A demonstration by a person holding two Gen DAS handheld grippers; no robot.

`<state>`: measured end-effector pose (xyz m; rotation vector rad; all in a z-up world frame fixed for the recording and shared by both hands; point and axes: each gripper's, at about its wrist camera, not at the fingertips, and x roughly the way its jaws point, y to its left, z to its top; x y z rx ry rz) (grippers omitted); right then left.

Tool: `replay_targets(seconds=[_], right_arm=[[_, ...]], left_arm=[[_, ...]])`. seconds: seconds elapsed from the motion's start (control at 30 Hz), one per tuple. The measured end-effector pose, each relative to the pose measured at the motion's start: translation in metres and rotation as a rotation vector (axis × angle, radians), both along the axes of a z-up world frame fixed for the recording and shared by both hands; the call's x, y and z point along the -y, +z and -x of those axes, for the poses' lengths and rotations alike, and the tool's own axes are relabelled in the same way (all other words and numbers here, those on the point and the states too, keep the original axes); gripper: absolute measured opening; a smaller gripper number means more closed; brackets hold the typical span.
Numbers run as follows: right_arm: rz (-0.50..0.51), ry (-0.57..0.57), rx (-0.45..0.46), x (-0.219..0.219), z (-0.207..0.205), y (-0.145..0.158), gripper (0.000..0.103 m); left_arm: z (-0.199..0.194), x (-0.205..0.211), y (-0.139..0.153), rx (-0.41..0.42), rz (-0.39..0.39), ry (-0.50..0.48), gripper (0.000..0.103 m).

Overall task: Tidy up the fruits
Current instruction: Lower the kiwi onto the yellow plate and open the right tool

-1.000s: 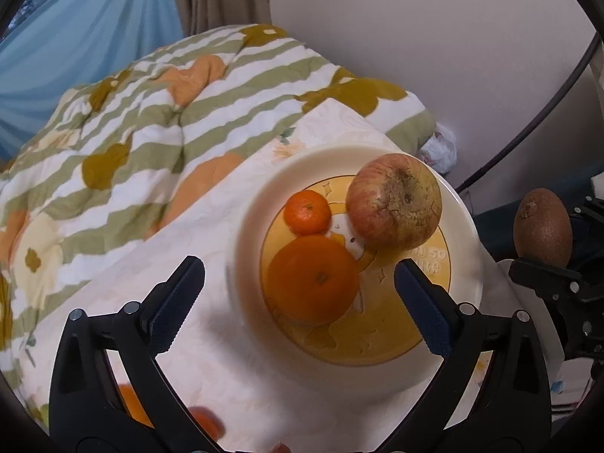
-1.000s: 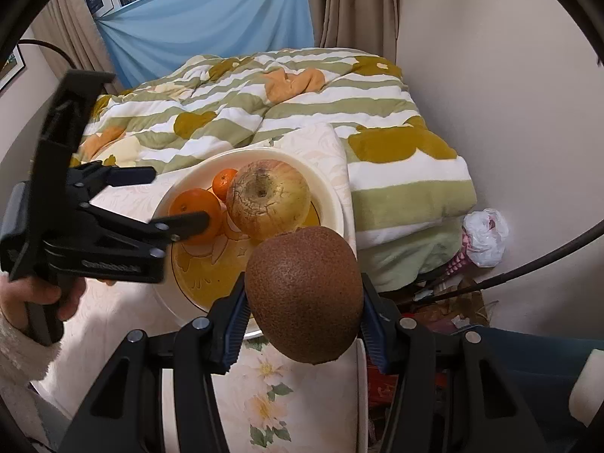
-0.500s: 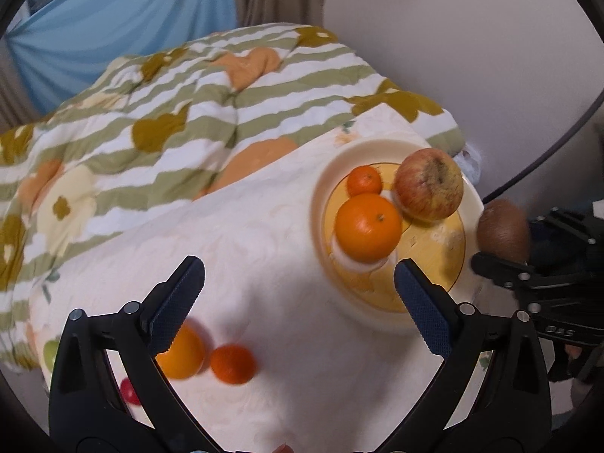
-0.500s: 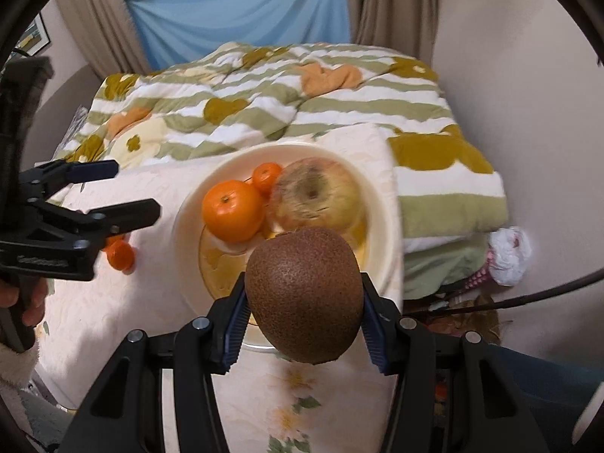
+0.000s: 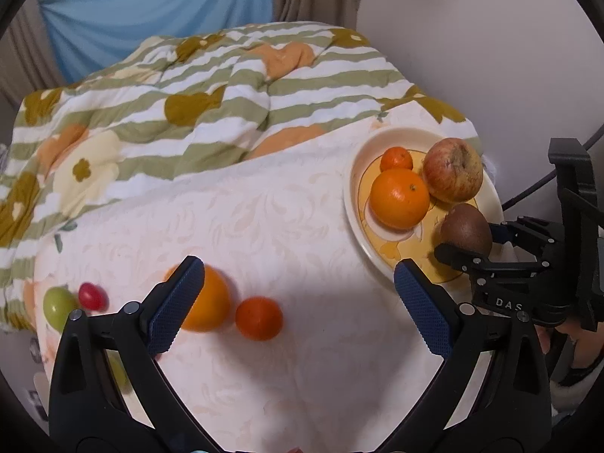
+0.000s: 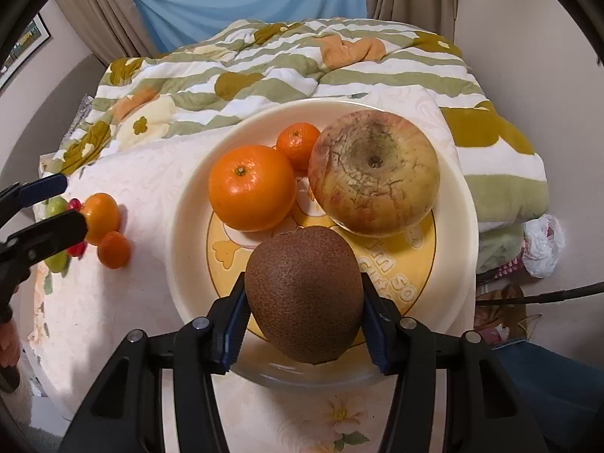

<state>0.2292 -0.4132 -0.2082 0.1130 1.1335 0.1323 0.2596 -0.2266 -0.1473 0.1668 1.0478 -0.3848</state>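
My right gripper (image 6: 304, 313) is shut on a brown kiwi (image 6: 304, 296), held just over the near part of the cream and yellow plate (image 6: 188, 234). On that plate lie a big orange (image 6: 251, 188), a small mandarin (image 6: 298, 145) and a blotchy apple (image 6: 373, 177). From the left wrist view the kiwi (image 5: 466, 228) hangs over the plate (image 5: 353, 192) at the right. My left gripper (image 5: 298, 298) is open above the white cloth, near a loose orange (image 5: 211, 300) and a small mandarin (image 5: 259, 318).
A red fruit (image 5: 91, 296) and a green one (image 5: 58, 304) lie at the cloth's left edge. A striped quilt (image 5: 211, 90) covers the bed behind. A wall and a dark cable (image 6: 540, 296) run along the right. A white bag (image 6: 543, 239) lies beside the bed.
My left gripper swung left away from the plate, bringing the loose fruits into view. My right gripper came down and forward with the kiwi, from beside the plate to over it.
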Motion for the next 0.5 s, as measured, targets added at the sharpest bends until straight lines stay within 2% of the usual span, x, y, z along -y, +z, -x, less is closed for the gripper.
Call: replay_targets(seconds=[0.17, 0.4, 0.5], right_arm=[[0.024, -0.002, 0.02, -0.003, 0.0, 0.0, 0.05], [0.006, -0.028, 0.019, 0.0, -0.003, -0.004, 0.05], [-0.009, -0.031, 0.03, 0.002, 0.0, -0.002, 0.058]], left_arm=[[0.008, -0.003, -0.003, -0.005, 0.001, 0.024, 0.103], [0.017, -0.005, -0.003, 0.007, 0.0, 0.044, 0.103], [0.019, -0.005, -0.003, 0.007, 0.002, 0.05, 0.103]])
